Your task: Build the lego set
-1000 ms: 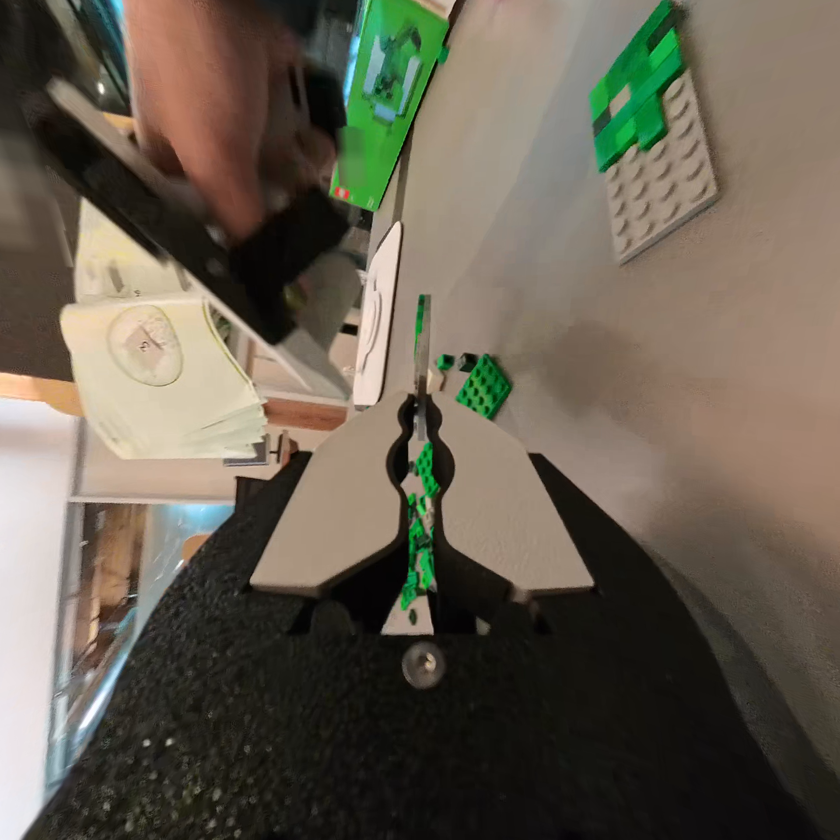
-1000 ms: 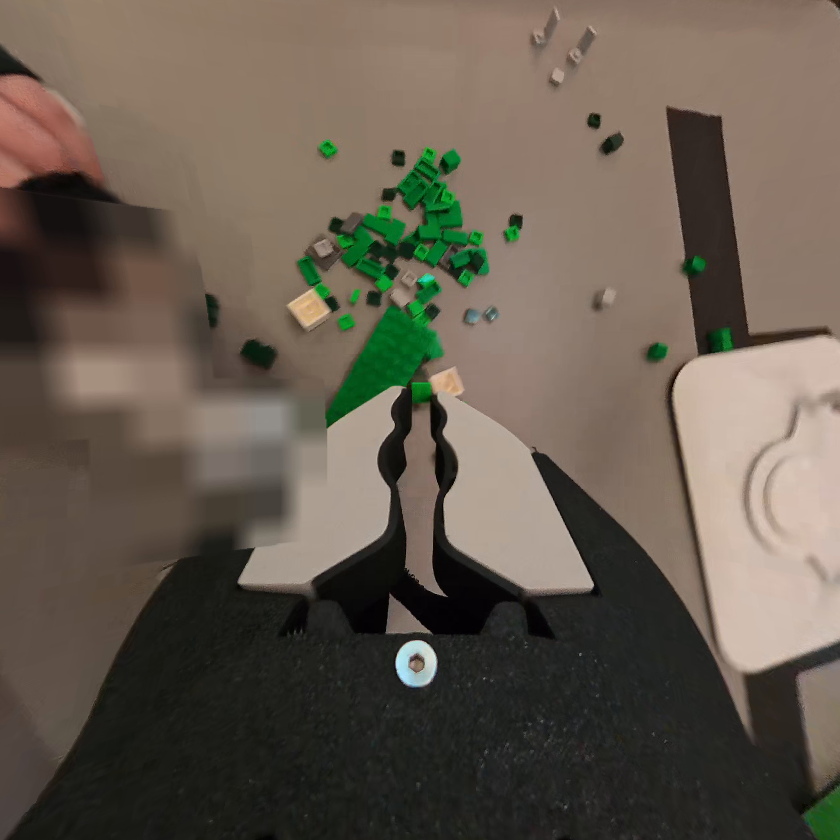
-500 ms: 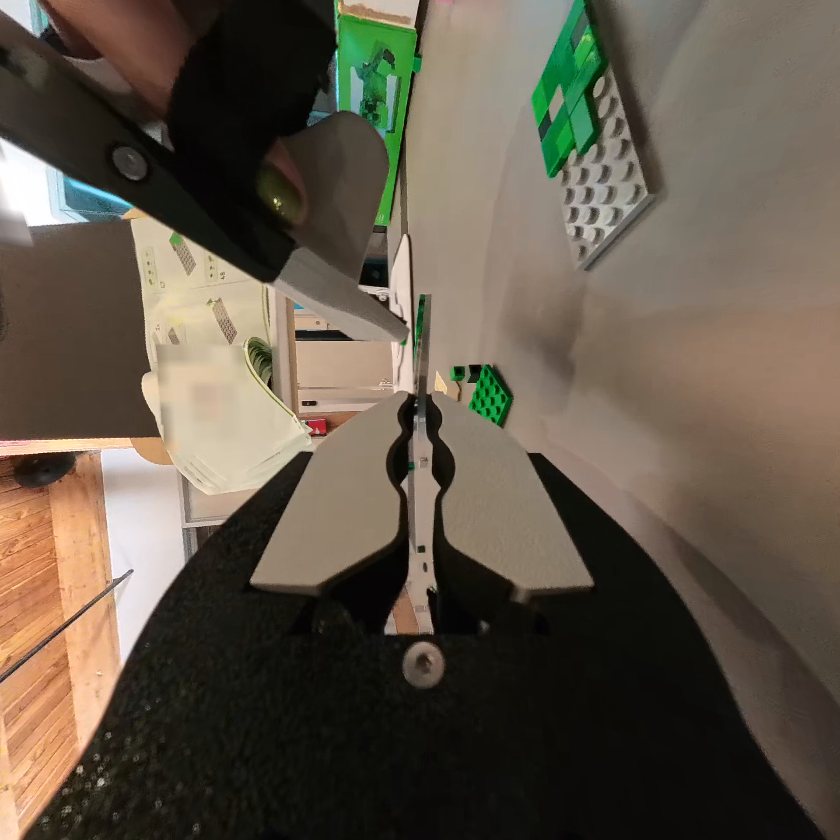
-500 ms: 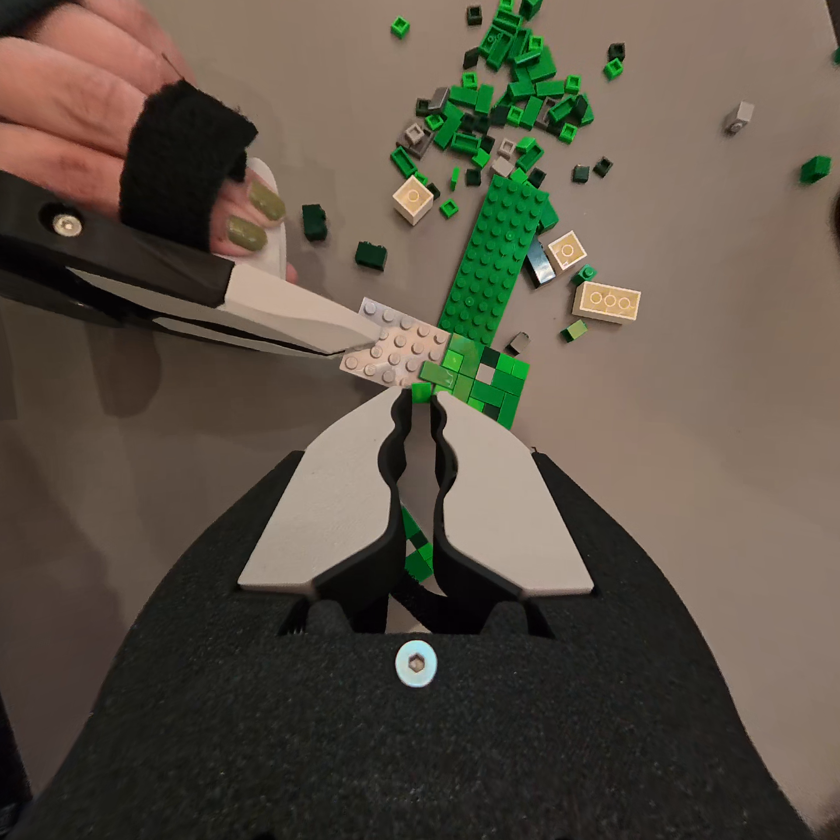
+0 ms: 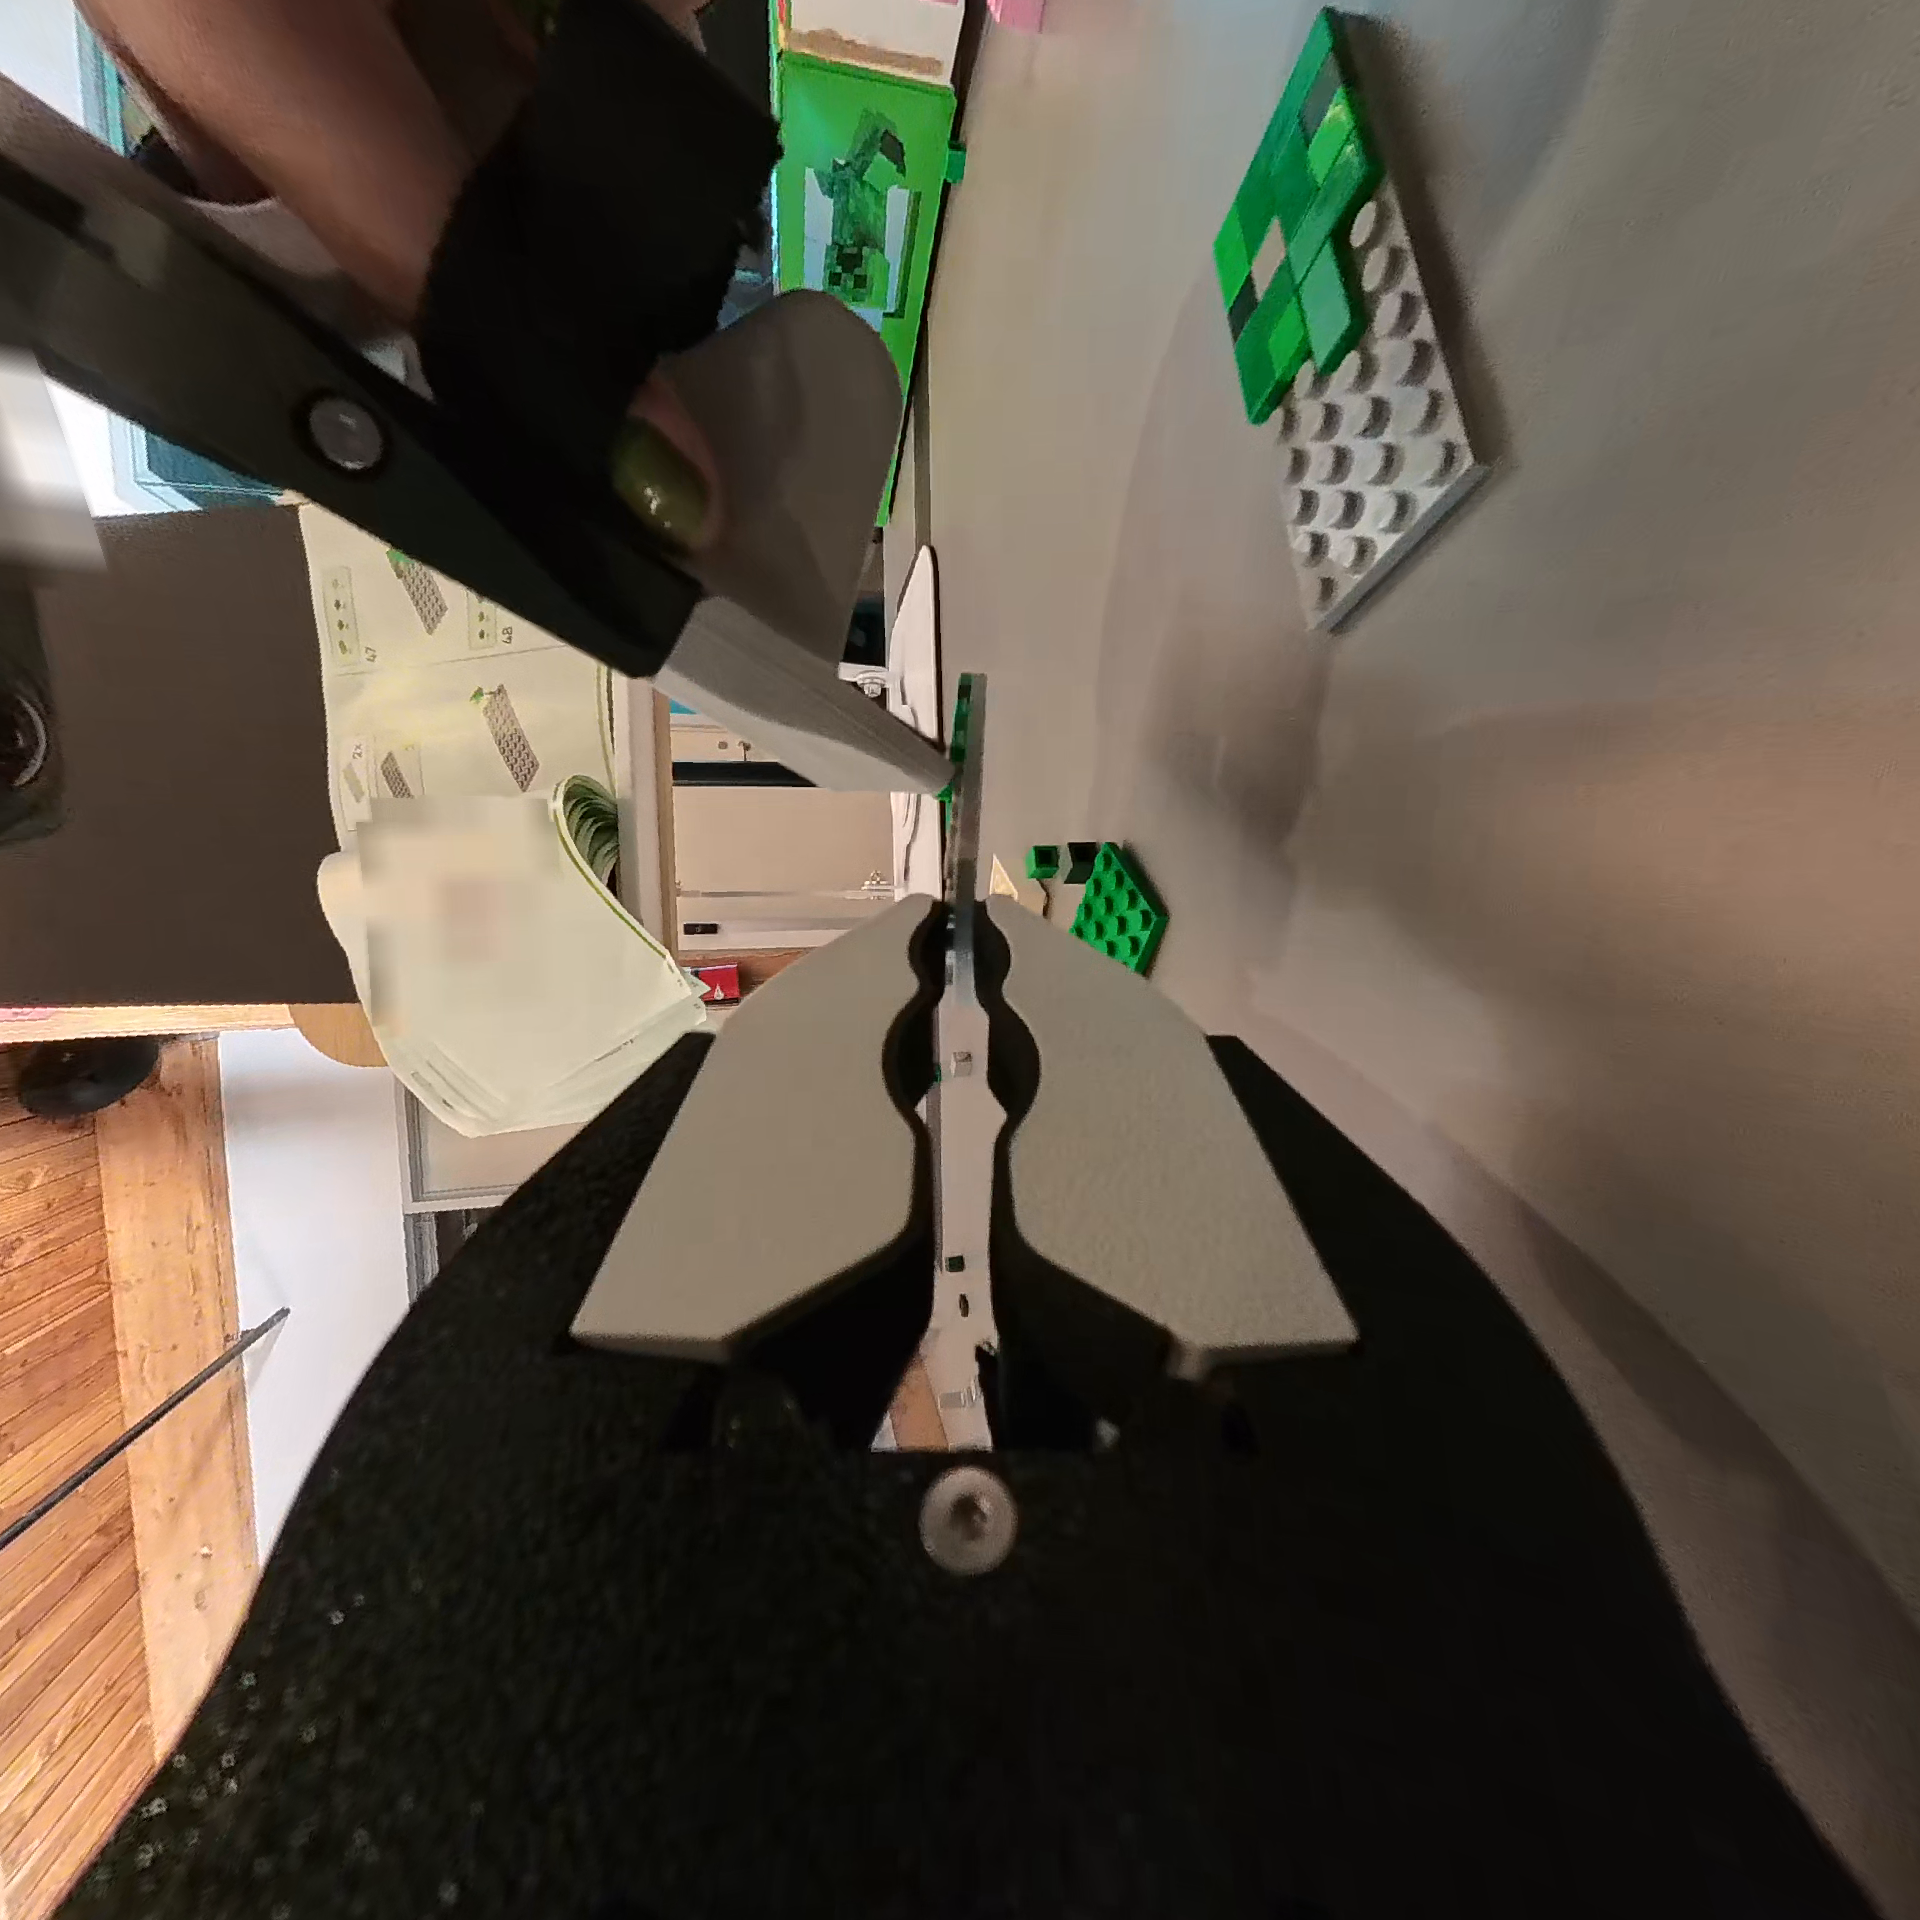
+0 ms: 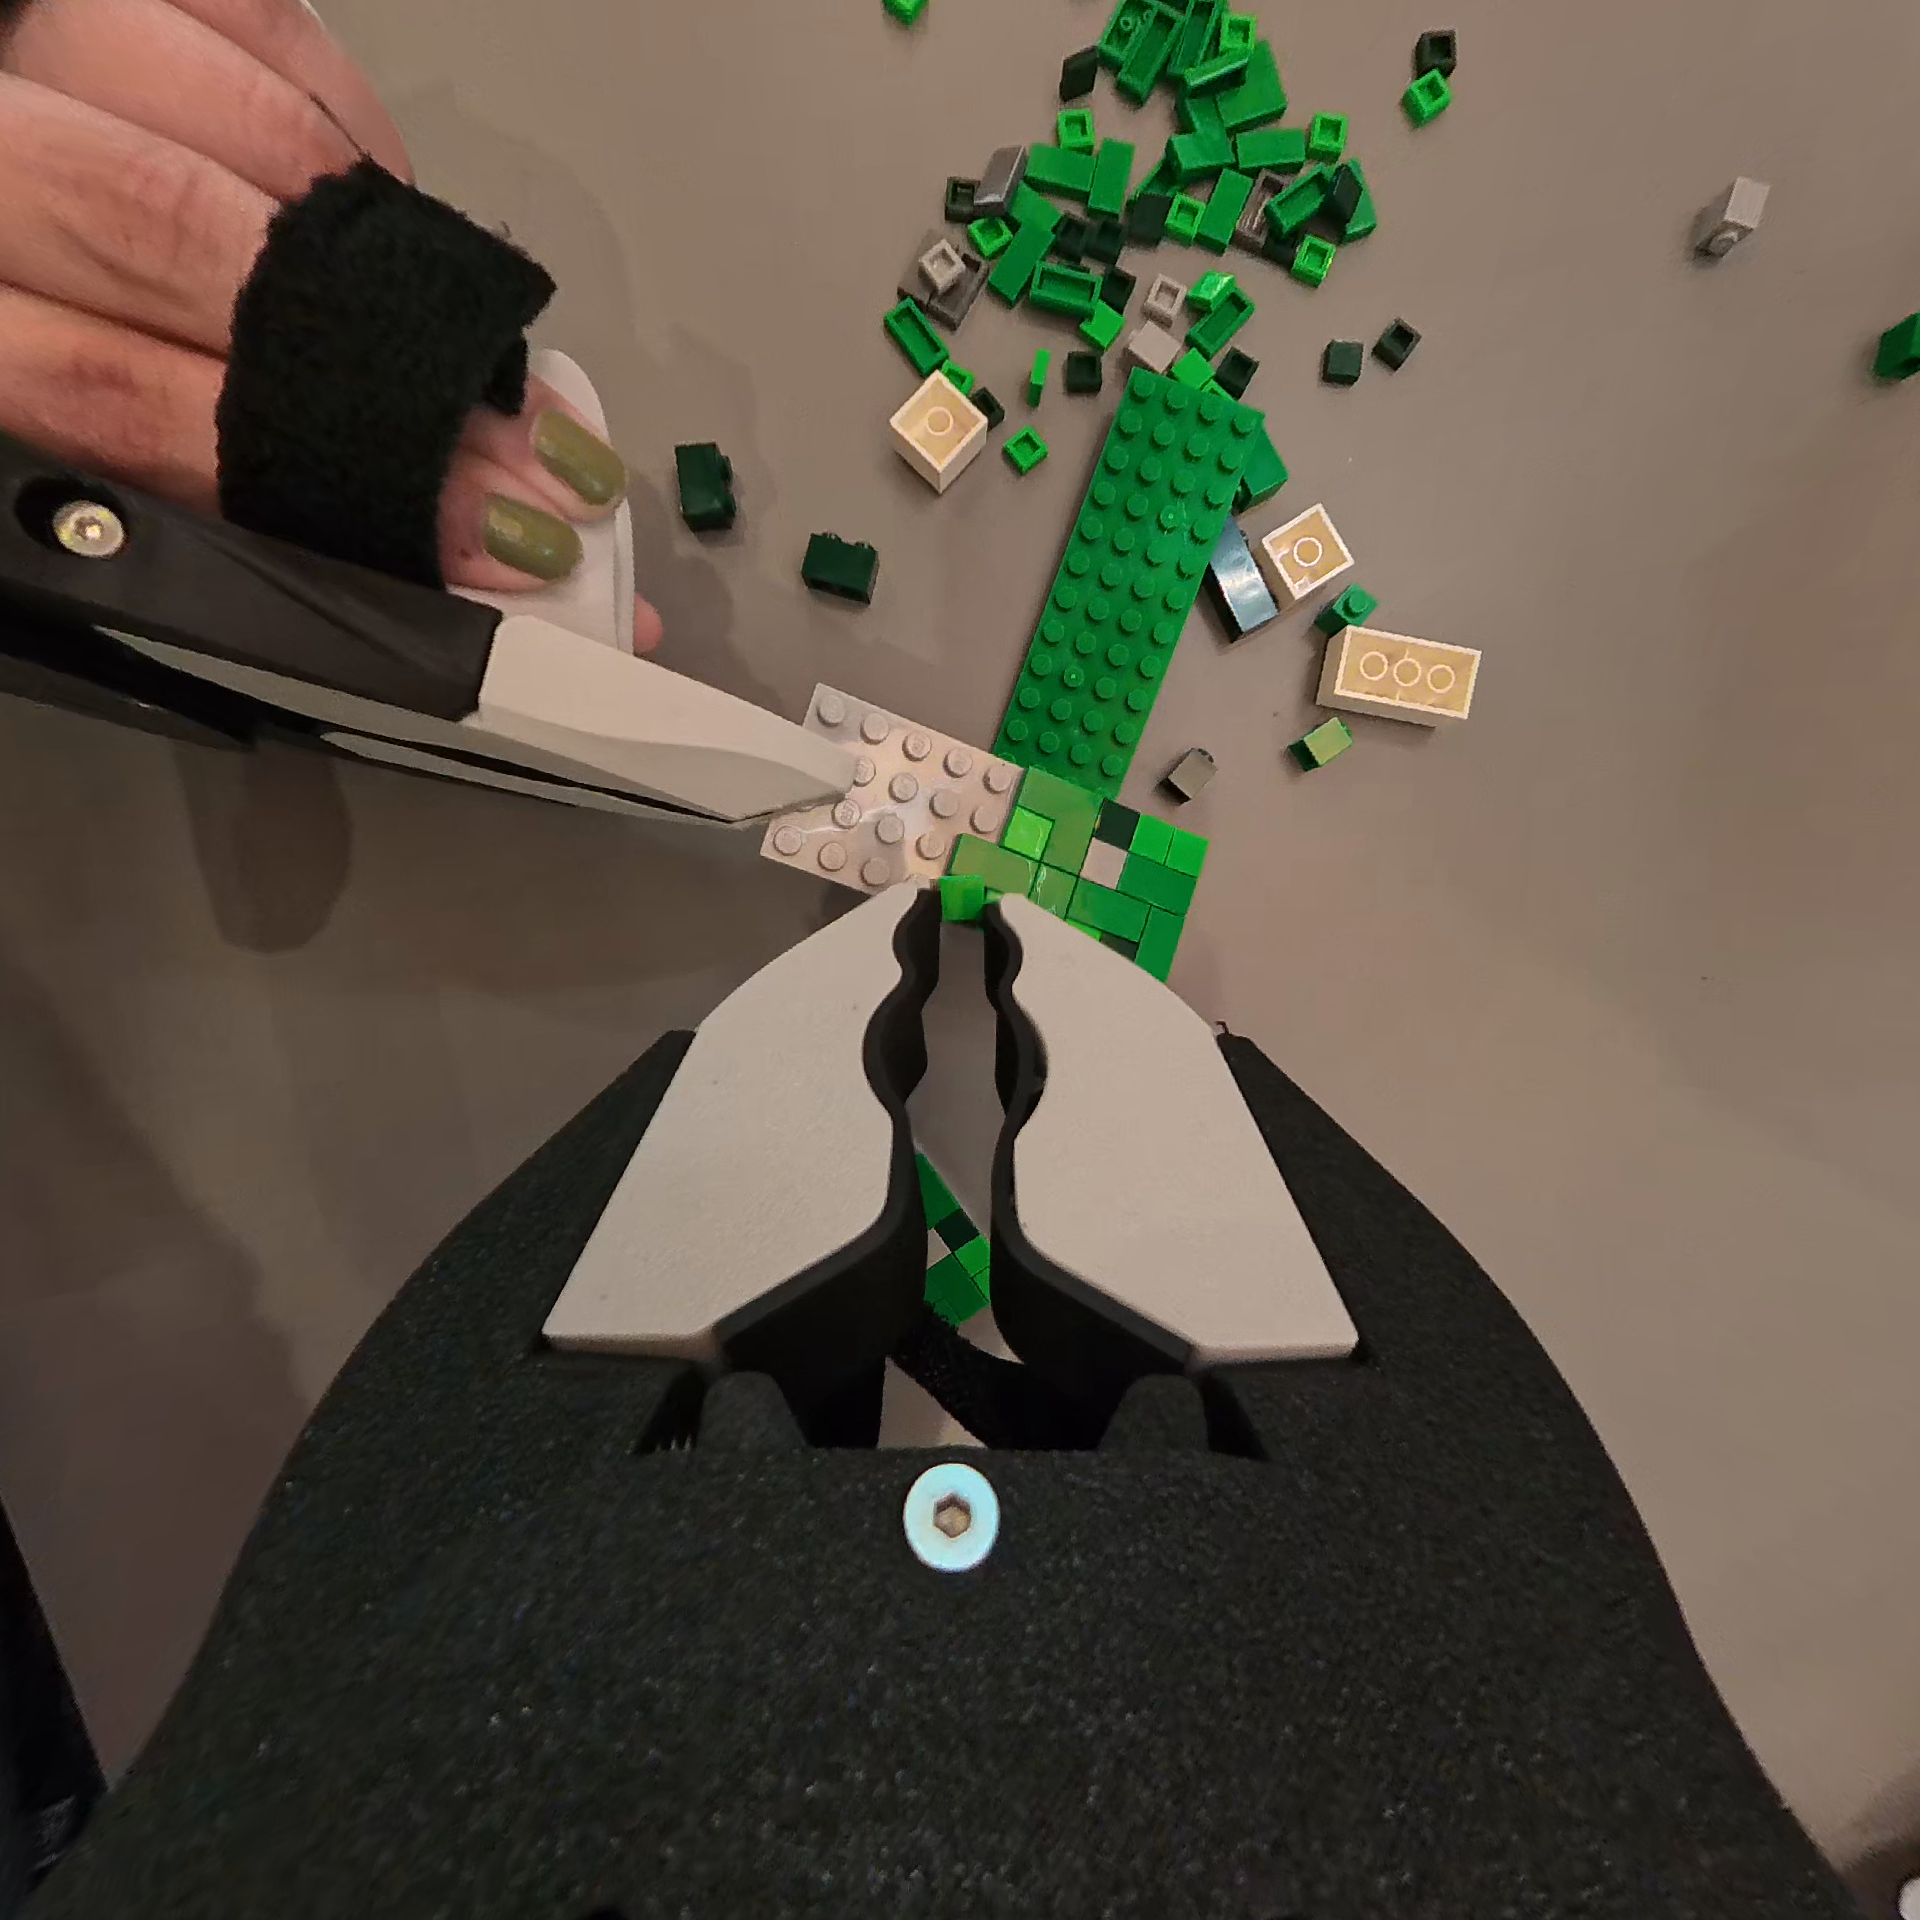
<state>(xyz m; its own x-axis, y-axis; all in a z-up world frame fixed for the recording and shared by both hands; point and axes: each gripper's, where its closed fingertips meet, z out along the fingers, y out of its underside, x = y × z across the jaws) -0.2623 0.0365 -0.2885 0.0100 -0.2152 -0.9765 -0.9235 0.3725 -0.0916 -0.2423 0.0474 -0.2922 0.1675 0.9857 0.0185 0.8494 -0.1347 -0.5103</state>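
My left gripper (image 5: pixel 961 909) is shut on a grey studded plate (image 5: pixel 966 831), seen edge-on in the left wrist view. In the right wrist view this plate (image 6: pixel 904 800) is held above the table, and green tiles (image 6: pixel 1122 873) cover its right half. The left gripper (image 6: pixel 821 795) reaches in from the left and grips the plate's bare end. My right gripper (image 6: pixel 961 904) is shut on a small green piece (image 6: pixel 961 896) and holds it against the plate's near edge, where the tiles begin. The right gripper's tip (image 5: pixel 935 774) touches the plate in the left wrist view.
A second grey plate with green tiles (image 5: pixel 1382 457) and a small green square plate (image 5: pixel 1117 920) lie on the table. A long green plate (image 6: pixel 1132 582), tan bricks (image 6: pixel 1397 675) and a pile of loose green pieces (image 6: pixel 1164 208) lie beyond. An instruction booklet (image 5: pixel 488 935) and a green box (image 5: pixel 862 218) stand at the far edge. My two grippers' fingertips are within a few centimetres of each other.
My right gripper has carried the small green piece from the loose pile to the held plate and moved in against its edge. The left gripper keeps its hold on the plate.
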